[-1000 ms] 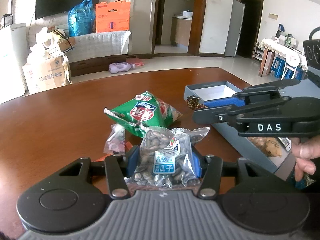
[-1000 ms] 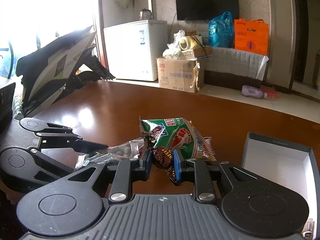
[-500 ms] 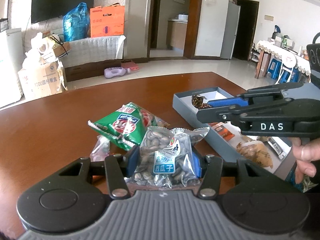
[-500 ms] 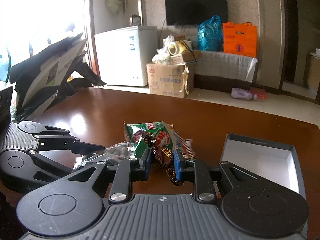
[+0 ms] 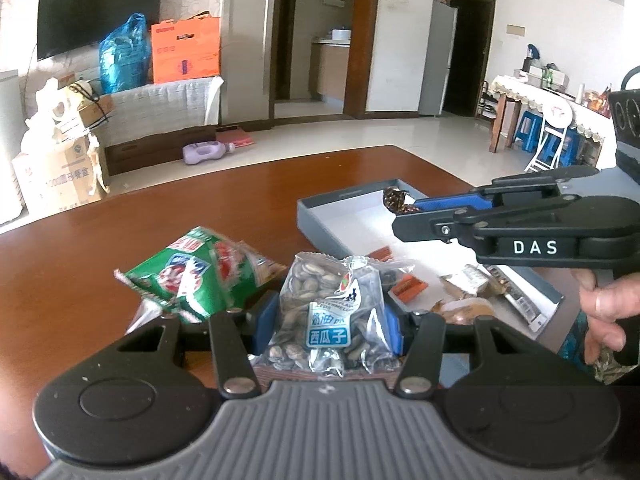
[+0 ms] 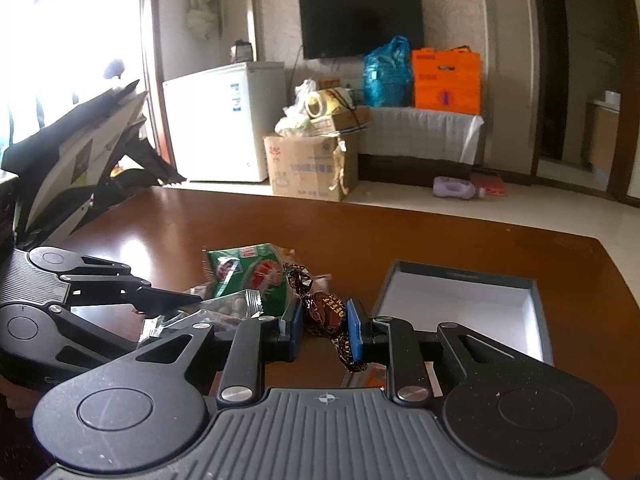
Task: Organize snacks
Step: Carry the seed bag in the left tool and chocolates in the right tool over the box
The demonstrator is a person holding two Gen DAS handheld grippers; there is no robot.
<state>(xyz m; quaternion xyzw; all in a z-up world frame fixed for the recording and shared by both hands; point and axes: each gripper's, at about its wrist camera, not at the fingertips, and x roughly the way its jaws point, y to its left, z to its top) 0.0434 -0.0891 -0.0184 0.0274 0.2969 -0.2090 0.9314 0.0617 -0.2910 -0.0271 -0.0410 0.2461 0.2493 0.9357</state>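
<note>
Jaws of the left gripper are clamped on a clear seed packet, held upright at lower centre of the left wrist view. Jaws of the right gripper are nearly shut on a brown wrapped candy, pinched btwn the blue pads at centre of the right wrist view. A green snack bag is seen just left of the packet on the wooden table. A grey box w/ white inside lies at centre right, small snacks in its near end.

Wall television, white freezer (sunlit), tiled floor.
</note>
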